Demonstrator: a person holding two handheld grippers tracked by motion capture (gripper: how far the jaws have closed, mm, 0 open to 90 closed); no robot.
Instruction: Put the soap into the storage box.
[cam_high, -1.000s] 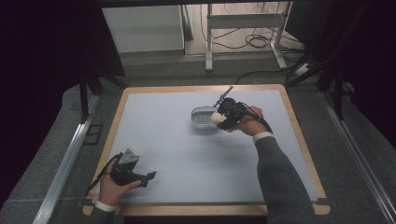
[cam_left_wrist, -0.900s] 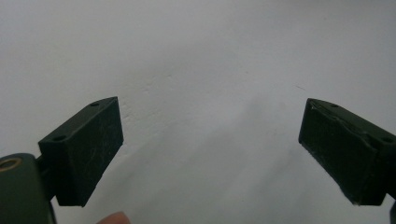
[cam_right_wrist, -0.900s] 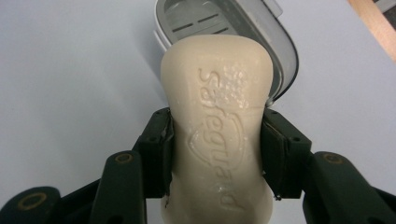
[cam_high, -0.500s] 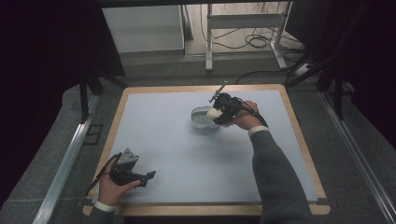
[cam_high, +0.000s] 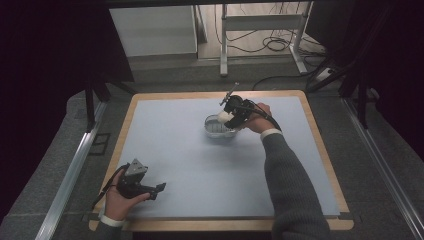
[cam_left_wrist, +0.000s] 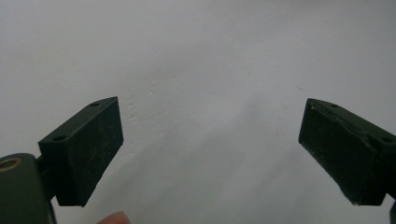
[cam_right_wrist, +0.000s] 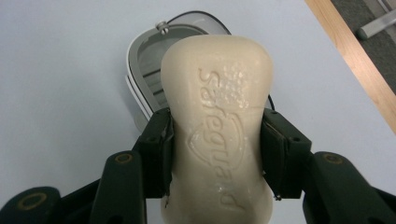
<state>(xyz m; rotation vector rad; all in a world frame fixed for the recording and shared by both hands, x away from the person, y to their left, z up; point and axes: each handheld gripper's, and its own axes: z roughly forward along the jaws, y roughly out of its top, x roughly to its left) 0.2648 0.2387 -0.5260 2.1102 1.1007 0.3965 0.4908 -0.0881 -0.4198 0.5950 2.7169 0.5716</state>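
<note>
A cream bar of soap (cam_right_wrist: 219, 126) with raised lettering sits between the black jaws of my right gripper (cam_right_wrist: 215, 156), which is shut on its narrow waist. Just beyond and below the soap lies a grey oval soap dish (cam_right_wrist: 149, 65) with a wire rim. From above, the right gripper (cam_high: 231, 119) holds the soap (cam_high: 225, 116) over the right edge of the dish (cam_high: 216, 128), past the middle of the pale blue mat (cam_high: 190, 165). My left gripper (cam_high: 159, 189) rests low at the mat's near left corner; its jaws (cam_left_wrist: 210, 154) stand wide open over bare mat.
The mat lies on a wooden-edged board (cam_high: 320, 145). Metal rails (cam_high: 70, 175) run along both sides of the table. A white cabinet (cam_high: 152, 30), a metal stand (cam_high: 260, 25) and floor cables (cam_high: 275, 45) sit behind the far edge.
My right gripper has carried the soap to the left, from beside the dish to over its right edge. The left hand has stayed put.
</note>
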